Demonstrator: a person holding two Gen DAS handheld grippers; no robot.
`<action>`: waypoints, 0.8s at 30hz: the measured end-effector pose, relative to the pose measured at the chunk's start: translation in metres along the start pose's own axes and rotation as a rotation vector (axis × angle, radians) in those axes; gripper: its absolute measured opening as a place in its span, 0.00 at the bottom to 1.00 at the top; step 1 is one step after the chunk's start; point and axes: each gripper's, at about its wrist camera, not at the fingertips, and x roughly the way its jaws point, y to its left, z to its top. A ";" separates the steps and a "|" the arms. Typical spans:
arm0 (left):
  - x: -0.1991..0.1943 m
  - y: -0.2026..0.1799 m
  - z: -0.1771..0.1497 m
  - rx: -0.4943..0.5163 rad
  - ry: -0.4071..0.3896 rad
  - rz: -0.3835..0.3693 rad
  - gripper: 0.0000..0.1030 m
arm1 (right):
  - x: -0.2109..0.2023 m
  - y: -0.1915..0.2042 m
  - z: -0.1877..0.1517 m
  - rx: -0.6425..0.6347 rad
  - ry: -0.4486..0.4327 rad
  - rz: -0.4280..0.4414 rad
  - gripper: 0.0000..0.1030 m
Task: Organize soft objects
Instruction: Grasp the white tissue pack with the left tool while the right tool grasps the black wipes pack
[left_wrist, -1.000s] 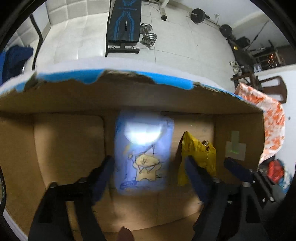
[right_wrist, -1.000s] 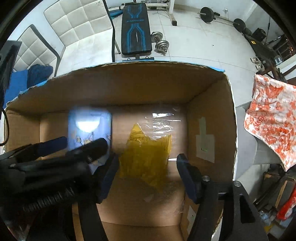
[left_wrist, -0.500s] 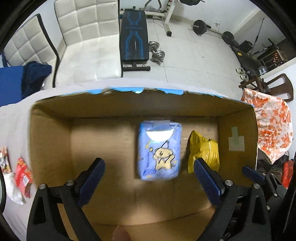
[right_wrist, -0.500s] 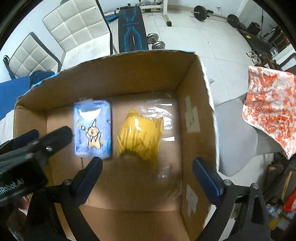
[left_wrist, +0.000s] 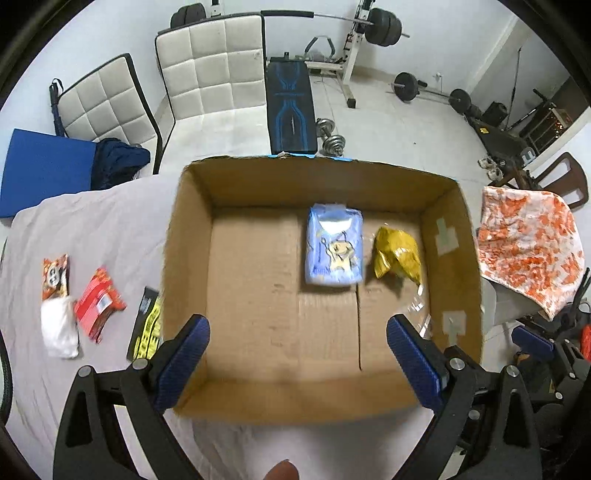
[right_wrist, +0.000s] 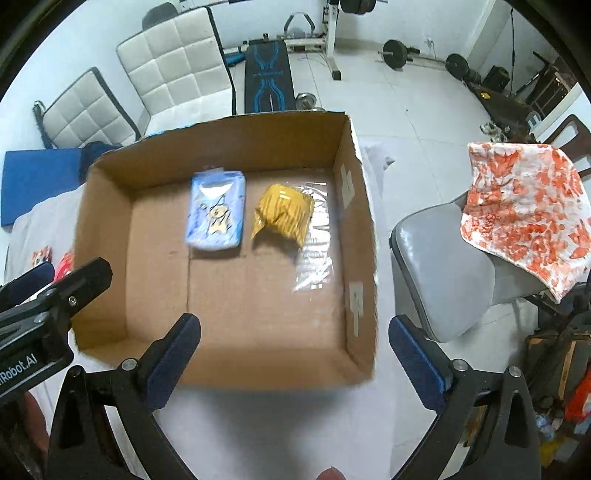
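An open cardboard box (left_wrist: 258, 402) (right_wrist: 110, 325) sits on a grey cloth-covered table. On its floor lie a light-blue soft pack with a cartoon figure (left_wrist: 334, 245) (right_wrist: 216, 214) and, to its right, a crumpled yellow bag (left_wrist: 397, 254) (right_wrist: 282, 212) partly in clear plastic film (right_wrist: 314, 258). My left gripper (left_wrist: 297, 326) hangs open above the box's near half with nothing between its fingers. My right gripper (right_wrist: 293, 332) is also open and empty, above the box's near right corner. The left gripper's body shows at the left edge of the right wrist view.
Left of the box on the cloth lie an orange snack packet (left_wrist: 55, 277), a red packet (left_wrist: 98, 304), a white soft bundle (left_wrist: 59, 326) and a black-and-yellow packet (left_wrist: 147, 326). White padded chairs (left_wrist: 207, 70), a grey chair (right_wrist: 443, 273) with an orange-patterned cloth (right_wrist: 524, 206) and gym gear surround the table.
Both grippers opened wide, let go of the blue pack and the yellow bag, and rose out of the box. The two items now lie on the box floor, farther below.
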 end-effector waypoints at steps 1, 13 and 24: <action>-0.005 -0.004 -0.004 0.001 -0.007 0.005 0.95 | -0.009 0.000 -0.007 -0.003 -0.010 0.003 1.00; -0.065 0.015 -0.037 0.021 -0.077 -0.007 0.95 | -0.062 0.024 -0.039 0.013 -0.054 0.028 1.00; -0.115 0.170 -0.038 -0.114 -0.095 0.064 0.95 | -0.080 0.164 -0.022 -0.055 -0.036 0.201 1.00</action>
